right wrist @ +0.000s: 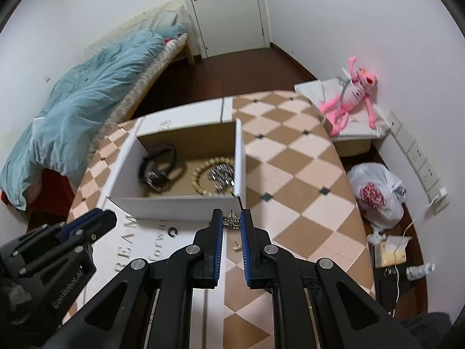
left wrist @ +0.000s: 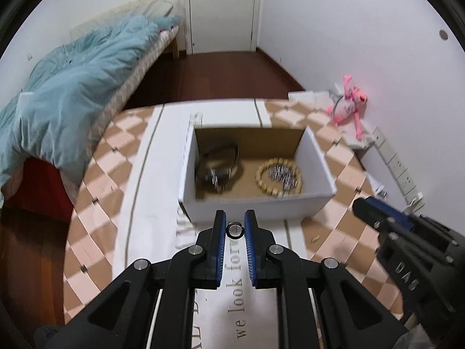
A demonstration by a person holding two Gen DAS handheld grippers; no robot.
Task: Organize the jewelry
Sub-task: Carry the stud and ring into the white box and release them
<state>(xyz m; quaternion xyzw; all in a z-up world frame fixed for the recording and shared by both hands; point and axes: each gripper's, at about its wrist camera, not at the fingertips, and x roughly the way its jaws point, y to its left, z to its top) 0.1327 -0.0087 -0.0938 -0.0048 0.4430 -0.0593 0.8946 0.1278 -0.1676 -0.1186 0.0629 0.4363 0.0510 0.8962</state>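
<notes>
A white cardboard box (left wrist: 255,203) stands on the table and holds a black-strap watch (left wrist: 218,163), a wooden bead bracelet (left wrist: 279,176) and a silver piece inside the bracelet. My left gripper (left wrist: 234,229) is just before the box's near wall, its blue pads either side of a small black ring (left wrist: 234,230) lying on the table, apart from it. My right gripper (right wrist: 231,222) is shut on a sparkly silver earring (right wrist: 231,222) near the box's right front corner (right wrist: 239,200). The black ring (right wrist: 172,231) also shows in the right wrist view.
A small gold piece (right wrist: 237,247) lies on the checkered tablecloth (right wrist: 305,174) under my right gripper. A pink plush toy (right wrist: 351,93) sits on a white box at the right. A bed with a blue quilt (left wrist: 72,87) is at the left. A plastic bag (right wrist: 375,195) is on the floor.
</notes>
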